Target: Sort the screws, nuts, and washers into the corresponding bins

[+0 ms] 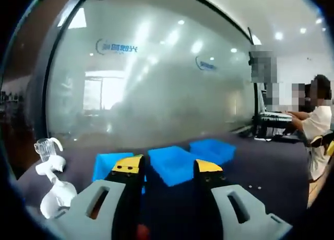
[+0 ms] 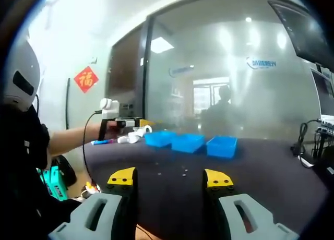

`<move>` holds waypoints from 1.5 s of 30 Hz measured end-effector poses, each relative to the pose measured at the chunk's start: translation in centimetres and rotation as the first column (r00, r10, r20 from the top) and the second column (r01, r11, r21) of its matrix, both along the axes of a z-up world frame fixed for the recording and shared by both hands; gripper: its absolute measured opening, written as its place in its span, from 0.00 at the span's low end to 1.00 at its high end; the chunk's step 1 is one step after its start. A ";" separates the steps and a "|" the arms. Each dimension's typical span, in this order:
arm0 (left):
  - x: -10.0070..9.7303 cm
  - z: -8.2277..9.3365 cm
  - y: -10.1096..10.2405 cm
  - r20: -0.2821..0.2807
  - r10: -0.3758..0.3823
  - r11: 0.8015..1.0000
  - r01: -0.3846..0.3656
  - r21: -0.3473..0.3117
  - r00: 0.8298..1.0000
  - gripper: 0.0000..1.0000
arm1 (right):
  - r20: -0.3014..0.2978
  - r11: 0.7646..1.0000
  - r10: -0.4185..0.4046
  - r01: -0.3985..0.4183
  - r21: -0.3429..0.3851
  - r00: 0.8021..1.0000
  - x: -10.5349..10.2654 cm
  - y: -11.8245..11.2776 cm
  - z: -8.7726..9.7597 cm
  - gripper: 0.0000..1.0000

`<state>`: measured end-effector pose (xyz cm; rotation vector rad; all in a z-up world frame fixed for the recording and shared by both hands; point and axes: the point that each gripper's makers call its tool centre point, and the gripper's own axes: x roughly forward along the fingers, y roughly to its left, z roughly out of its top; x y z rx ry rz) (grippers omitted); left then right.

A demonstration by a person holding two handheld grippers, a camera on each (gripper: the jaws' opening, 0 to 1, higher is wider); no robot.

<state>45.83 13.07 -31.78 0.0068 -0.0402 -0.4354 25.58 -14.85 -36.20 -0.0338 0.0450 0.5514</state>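
In the left gripper view, the left gripper (image 1: 168, 169) stands wide open with nothing between its yellow-tipped jaws. Just beyond, three blue plastic bins (image 1: 177, 163) sit in a row on the dark table (image 1: 271, 167); white plastic pieces (image 1: 52, 185) lie nearby.

In the right gripper view, the right gripper (image 2: 169, 177) is likewise open and holds nothing. Small specks (image 2: 183, 171), probably the hardware, dot the table before the bins.

I am working in an office. A frosted glass wall (image 1: 156, 78) with a blue company logo (image 1: 117, 47) runs behind the dark bench (image 2: 250, 172), and recessed ceiling lights (image 1: 278, 35) shine overhead. At the far right a person (image 1: 317, 130) sits at a desk with equipment. A red paper charm (image 2: 86, 79) hangs beside a dark door (image 2: 125, 78), and a monitor (image 2: 302, 31) sits at the right.
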 end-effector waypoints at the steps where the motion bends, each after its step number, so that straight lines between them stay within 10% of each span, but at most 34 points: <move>1: -0.5 0.1 0.0 0.003 -0.005 1.000 0.005 -0.007 1.000 0.35 | 0.000 1.000 0.001 -0.001 0.000 1.000 0.0 0.0 0.0 0.45; 17: -8.4 -0.5 -0.3 0.025 -0.060 0.992 0.063 -0.113 0.998 0.35 | -0.006 1.000 0.002 -0.002 0.001 1.000 0.5 0.3 -0.2 0.45; 33: -15.2 -0.8 -2.9 0.054 -0.103 0.994 0.105 -0.020 0.993 0.35 | -0.010 1.000 -0.010 0.010 0.021 1.000 0.4 -0.1 -0.1 0.45; 45: -16.7 -2.8 -3.7 -0.044 -0.207 0.977 0.208 0.043 0.977 0.35 | -0.028 1.000 -0.029 0.029 0.004 0.999 0.3 -1.0 -0.4 0.45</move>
